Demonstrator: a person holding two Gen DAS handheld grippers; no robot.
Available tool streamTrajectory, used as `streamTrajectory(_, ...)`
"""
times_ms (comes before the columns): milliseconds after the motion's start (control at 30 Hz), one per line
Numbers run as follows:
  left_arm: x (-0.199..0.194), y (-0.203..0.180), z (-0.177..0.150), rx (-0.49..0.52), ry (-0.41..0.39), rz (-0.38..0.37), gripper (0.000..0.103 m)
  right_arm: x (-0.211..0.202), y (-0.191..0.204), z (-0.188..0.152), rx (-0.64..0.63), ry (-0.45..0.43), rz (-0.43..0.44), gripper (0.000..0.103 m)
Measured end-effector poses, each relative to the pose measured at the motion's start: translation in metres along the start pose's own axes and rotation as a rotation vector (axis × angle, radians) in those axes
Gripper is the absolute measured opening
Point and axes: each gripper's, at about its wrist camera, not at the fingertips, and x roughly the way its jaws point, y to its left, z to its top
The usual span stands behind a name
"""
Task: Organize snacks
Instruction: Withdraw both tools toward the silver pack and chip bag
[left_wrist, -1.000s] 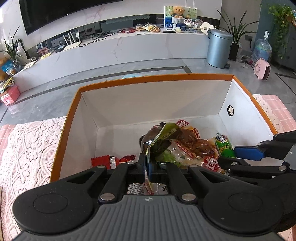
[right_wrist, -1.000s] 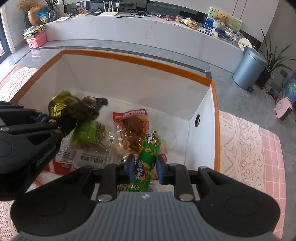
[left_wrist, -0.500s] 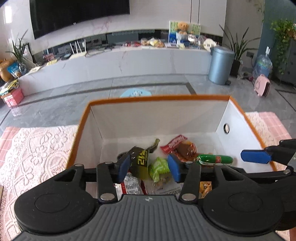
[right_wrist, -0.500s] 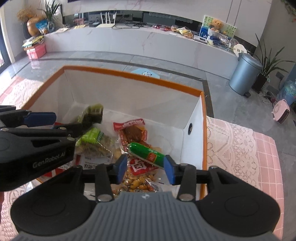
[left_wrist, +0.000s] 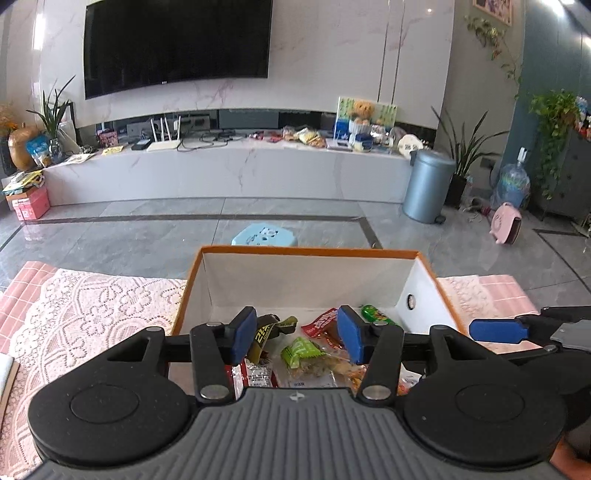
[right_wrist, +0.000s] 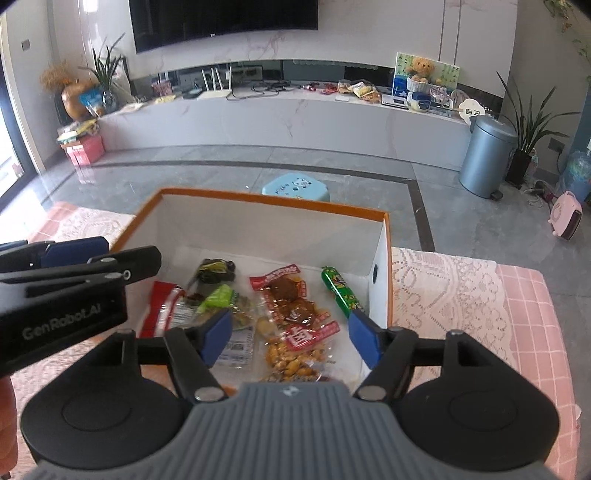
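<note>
Right wrist view: orange-rimmed white box (right_wrist: 388, 258) on a lace tablecloth (right_wrist: 443, 295), snacks lying loose on its floor.
Contents, far to near: dark green packet (right_wrist: 216, 269); red jerky pouch (right_wrist: 288, 291); green sausage stick (right_wrist: 340, 291) along the right wall; light green packet (right_wrist: 218, 299); red wrapper (right_wrist: 162, 302) at left; peanut bag (right_wrist: 291, 358) nearest.
Right gripper (right_wrist: 290, 332): jaws opening wide, nothing between the pads; it hangs above the near part of the box.
Left gripper (left_wrist: 297, 334): jaws opening likewise, empty; the packets seen between its pads lie below on the box floor.
Step in hand, judged: release made, both tools clearing the box for the next snack.
Doing it well: lift straight until the pads clear the rim, pads kept spread so no wrapper catches.
Edges: right wall close beside the sausage stick; near rim hidden under both grippers.
Open room: tablecloth bare to left and right of the box; the two grippers sit just beside each other, so part them before swinging.
</note>
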Motion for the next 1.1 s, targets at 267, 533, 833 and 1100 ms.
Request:
streamTrajectory(267,-0.051,0.002,-0.015,0.008,-0.043,-0.036,0.062,-0.058,0.002,-0.023,0.008,-0.078,0.028,0.080)
streamTrajectory(533,-0.092,-0.002,-0.038,0.079,-0.097,-0.022,0.078,-0.107,0.006,-0.075,-0.006,-0.152,0.031,0.085)
streamTrajectory(833,-0.094,0.012,-0.081,0.035,0.045,-0.064,0.079,-0.128,0.001,-0.139,0.102,-0.139,0.016,0.092)
streamTrajectory(1100,-0.092,0.022,-0.125,0.015,0.119,-0.087,0.079,-0.120,0.000,-0.191,0.187,-0.083,-0.031,0.093)
